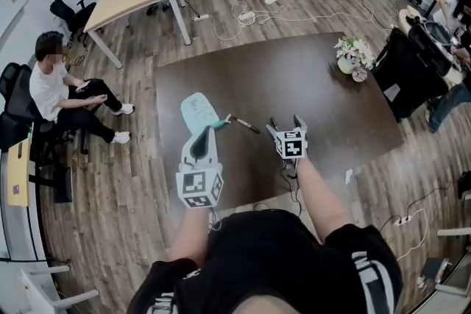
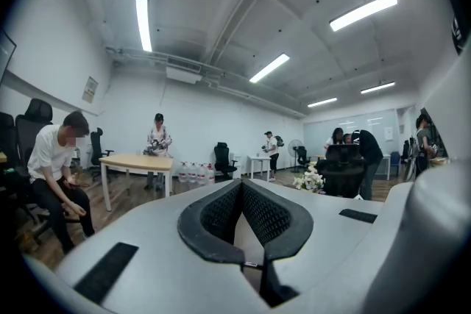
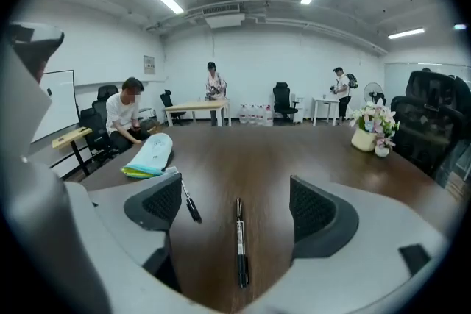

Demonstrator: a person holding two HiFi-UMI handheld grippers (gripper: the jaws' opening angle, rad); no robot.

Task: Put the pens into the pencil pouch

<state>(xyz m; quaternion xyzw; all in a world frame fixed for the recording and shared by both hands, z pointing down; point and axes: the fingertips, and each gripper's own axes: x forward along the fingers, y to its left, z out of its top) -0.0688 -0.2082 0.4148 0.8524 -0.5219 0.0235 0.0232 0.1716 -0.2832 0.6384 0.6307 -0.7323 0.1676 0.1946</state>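
- Plainly, the right gripper has its jaws wide apart and nothing clamped. A black pen lying on the dark table shows between the pads and touches neither, which looks like the stance for a pick.
- In the right gripper view that pen's long axis runs from 12 to 6 o'clock, along the gripper's own line. Its thicker dark end is at 6, nearest the camera. Closing across it would pinch the barrel from both sides, which suits a thin round thing.
- A second pen lies at 9 o'clock of the first and slants from 11 to 5, dark end at 5. It sits partly behind the left-hand pad.
- The pencil pouch lies flat at 10 o'clock of the first pen, just beyond the second pen's far end. I cannot tell which end opens.
- The left gripper has its jaws pressed together and empty. It is held level at the pouch's 6 o'clock in the head view, probably there to steady the pouch.
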